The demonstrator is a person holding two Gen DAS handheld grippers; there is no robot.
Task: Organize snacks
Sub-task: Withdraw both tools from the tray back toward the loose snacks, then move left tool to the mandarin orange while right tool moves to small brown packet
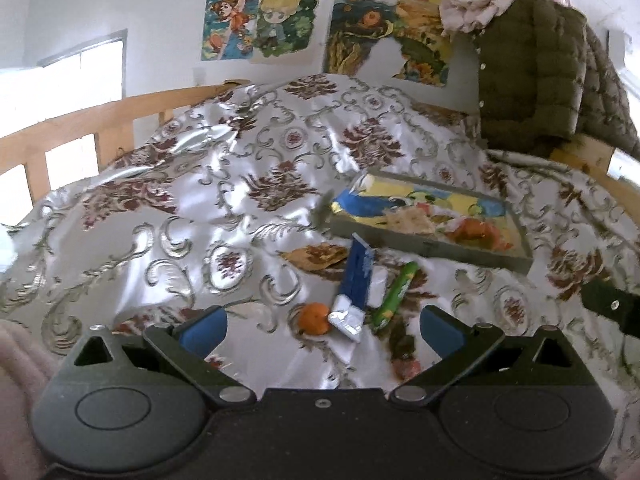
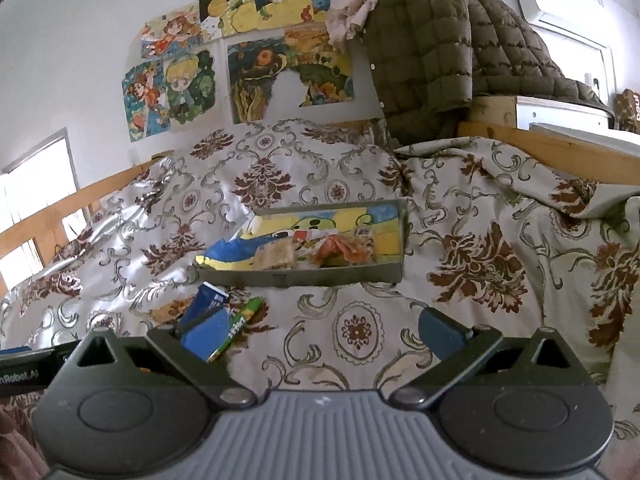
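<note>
A grey tray [image 1: 432, 246] with a cartoon picture inside lies on the patterned bedspread and holds a tan wrapped snack [image 1: 410, 220] and an orange snack packet [image 1: 476, 232]. In front of it lie a blue snack box [image 1: 354, 280], a green snack tube [image 1: 394, 294], a small orange fruit [image 1: 314, 319] and a brown flat packet [image 1: 316, 256]. My left gripper [image 1: 322, 326] is open, with the fruit and the box's end between its fingers' line. My right gripper [image 2: 320, 330] is open over bare bedspread; the tray [image 2: 304, 278], blue box [image 2: 206, 306] and green tube [image 2: 240, 326] lie ahead-left.
An olive quilted jacket [image 1: 536, 76] hangs over a wooden rail at the back right. A wooden bed rail [image 1: 72, 132] runs along the left. Cartoon posters [image 1: 260, 24] cover the wall. The right gripper's edge [image 1: 608, 304] shows at the left view's right side.
</note>
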